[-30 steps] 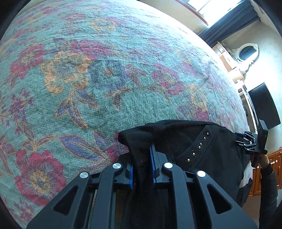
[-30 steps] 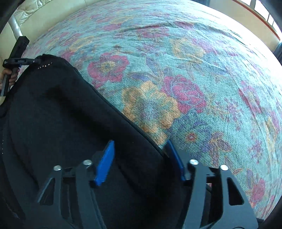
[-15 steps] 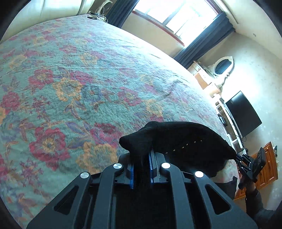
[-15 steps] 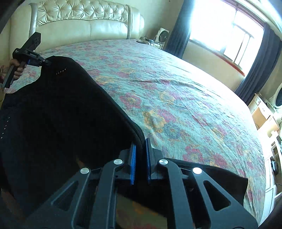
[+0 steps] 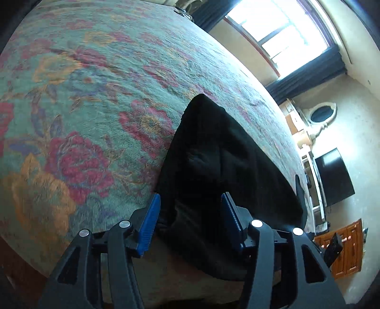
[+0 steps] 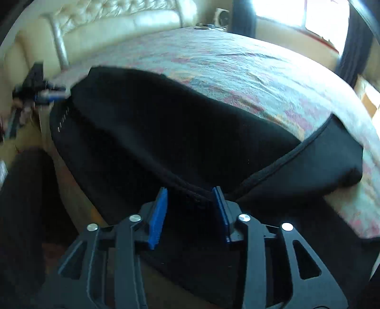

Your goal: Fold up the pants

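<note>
1. Pants point(image 5: 220, 166) lie black on the flowered bedspread point(image 5: 83, 107) at the near edge of the bed, with part of the fabric hanging over that edge toward you.
2. Your left gripper point(image 5: 190, 218) has its jaws opening; dark cloth sits between the blue pads point(image 5: 149, 221), but the pads do not press on it.
3. Your right gripper point(image 6: 190, 211) is likewise opening; a seamed edge of the pants point(image 6: 178, 142) crosses the gap between its pads point(image 6: 158, 216) without being pinched.
4. In the right wrist view, one leg end point(image 6: 332, 161) lies angled apart from the main panel, farther along the bed.
5. Risk: the overhanging fabric may, in my judgement, drag the released garment off the bed. Cause: nothing holds it once both jaws are clear.
6. Risk: a pad may snag the seam as you withdraw and pull the lay crooked. Cause: cloth is between the pads.
7. Beyond the pants, the bedspread runs to a cream headboard point(image 6: 118, 21) and a bright window point(image 5: 285, 35); blur hides finer detail.
</note>
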A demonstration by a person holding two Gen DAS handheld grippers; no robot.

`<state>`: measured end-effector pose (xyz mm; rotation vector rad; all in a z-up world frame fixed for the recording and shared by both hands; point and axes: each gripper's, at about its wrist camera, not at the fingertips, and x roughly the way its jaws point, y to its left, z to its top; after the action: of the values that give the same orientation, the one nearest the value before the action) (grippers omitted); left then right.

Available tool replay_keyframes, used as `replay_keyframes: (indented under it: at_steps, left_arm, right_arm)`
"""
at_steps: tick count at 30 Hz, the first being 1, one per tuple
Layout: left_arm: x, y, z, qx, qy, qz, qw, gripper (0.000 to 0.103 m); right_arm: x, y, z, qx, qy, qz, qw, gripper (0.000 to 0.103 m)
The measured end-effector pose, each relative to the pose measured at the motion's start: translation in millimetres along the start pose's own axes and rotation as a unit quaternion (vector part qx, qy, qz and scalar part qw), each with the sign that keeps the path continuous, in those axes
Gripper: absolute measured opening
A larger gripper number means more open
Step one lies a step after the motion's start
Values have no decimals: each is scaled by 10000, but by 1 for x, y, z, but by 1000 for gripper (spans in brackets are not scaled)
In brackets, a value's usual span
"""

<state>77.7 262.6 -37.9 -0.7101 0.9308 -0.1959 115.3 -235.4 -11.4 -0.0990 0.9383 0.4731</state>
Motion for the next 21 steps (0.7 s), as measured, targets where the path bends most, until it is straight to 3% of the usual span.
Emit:
replay_keyframes:
  at_steps: [1, 2, 5, 8, 10, 12, 14, 17, 21]
  left_arm:
    - [-6, -2, -3, -124, -147, -75, 9998, 72]
    - [-9, -7, -5, -208, -285, -104, 9993, 77]
    - [-4, -23, -8, -325, -476, 29, 9983, 78]
    - [9, -30, -8, -490, -555, 284, 9969, 78]
    - [3, -30, -11, -912, -811, 504, 9912, 78]
    - [-12, -35, -16, -1224, -1145, 239, 9856, 78]
    - [-18, -47, -15, -1161, -1196, 46, 9860, 78]
    - [-3, -62, -17, -981, -883, 0, 9912, 78]
    - [13, -64, -20, -1301, -834, -227, 9877, 78]
  right_arm:
    - [-4, -13, 2, 699, -104, 220, 9973, 52]
    - [-5, -24, 1, 1331, -139, 478, 9899, 53]
    - [4, -48, -7, 2893, -193, 1037, 9514, 53]
    - [9, -58, -15, 3858, -399, 1275, 9129, 53]
    - [6, -59, -27, 4337, -557, 1407, 8883, 54]
    - [7, -60, -35, 4670, -586, 1564, 8683, 54]
    - [11, -58, -37, 4767, -542, 1621, 8623, 54]
    - [15, -57, -35, 4727, -591, 1525, 8659, 54]
    - [16, -61, -37, 4828, -602, 1530, 8602, 54]
